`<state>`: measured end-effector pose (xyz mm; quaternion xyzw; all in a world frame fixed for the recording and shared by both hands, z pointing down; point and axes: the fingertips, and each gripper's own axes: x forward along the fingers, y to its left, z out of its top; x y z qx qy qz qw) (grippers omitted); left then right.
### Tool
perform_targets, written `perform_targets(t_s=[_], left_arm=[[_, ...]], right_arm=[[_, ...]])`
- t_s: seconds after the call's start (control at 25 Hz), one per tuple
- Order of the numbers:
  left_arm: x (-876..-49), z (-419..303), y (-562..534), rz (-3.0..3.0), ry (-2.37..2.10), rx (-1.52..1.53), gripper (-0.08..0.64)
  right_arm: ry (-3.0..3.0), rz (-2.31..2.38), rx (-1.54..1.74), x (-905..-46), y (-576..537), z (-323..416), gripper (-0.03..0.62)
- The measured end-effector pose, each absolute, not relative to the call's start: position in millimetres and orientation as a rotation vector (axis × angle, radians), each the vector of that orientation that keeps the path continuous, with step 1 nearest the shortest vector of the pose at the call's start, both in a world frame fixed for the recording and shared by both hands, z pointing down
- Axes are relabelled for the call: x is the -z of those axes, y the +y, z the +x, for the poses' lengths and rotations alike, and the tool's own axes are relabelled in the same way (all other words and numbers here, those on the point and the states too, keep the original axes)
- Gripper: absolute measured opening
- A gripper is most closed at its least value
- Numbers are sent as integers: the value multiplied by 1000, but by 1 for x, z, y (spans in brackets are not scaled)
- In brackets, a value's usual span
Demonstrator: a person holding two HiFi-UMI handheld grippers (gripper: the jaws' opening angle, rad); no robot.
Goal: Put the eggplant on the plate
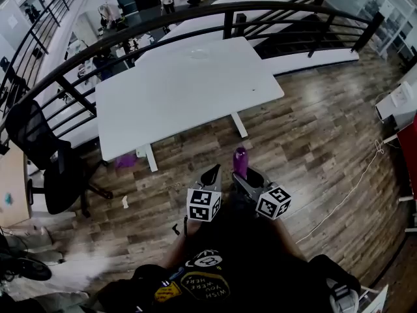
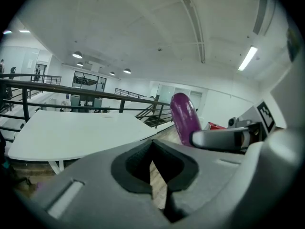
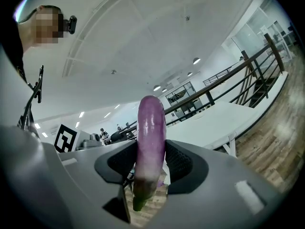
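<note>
A long purple eggplant (image 1: pixel 240 162) stands upright, stem end down, between the pads of my right gripper (image 1: pixel 249 177), which is shut on it. In the right gripper view the eggplant (image 3: pixel 151 142) fills the gap of that gripper (image 3: pixel 150 152). My left gripper (image 1: pixel 210 174) is just left of it, shut with nothing held (image 2: pixel 152 149). The left gripper view shows the eggplant (image 2: pixel 185 118) at its right. Both grippers hang over the wooden floor, short of the white table (image 1: pixel 182 90). A pale round plate (image 1: pixel 199 54) lies faintly on the table's far side.
A black curved railing (image 1: pixel 195 15) runs behind the table. At the left, near a desk edge, there is a black office chair (image 1: pixel 49 158). A small purple object (image 1: pixel 125 160) lies under the table. A thin cable (image 1: pixel 352 188) trails across the floor at right.
</note>
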<state>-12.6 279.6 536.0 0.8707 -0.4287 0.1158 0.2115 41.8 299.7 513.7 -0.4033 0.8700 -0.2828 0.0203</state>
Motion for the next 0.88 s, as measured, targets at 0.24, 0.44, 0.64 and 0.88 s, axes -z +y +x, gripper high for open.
perform_targets(t_s=[0.24, 0.44, 0.64, 0.88], left_arm=[[-527, 6, 233, 2447, -1184, -313, 5], [-517, 45, 185, 2479, -1187, -324, 5], [-513, 74, 145, 2492, -1262, -358, 5], [-529, 81, 116, 2409, -1359, -392, 5]], right_arm=[[2687, -1262, 850, -506, 253, 61, 192], [2704, -1244, 815, -497, 200, 96, 192], [2712, -1161, 809, -493, 152, 124, 192], [2787, -1028, 854, -509, 118, 129, 191]])
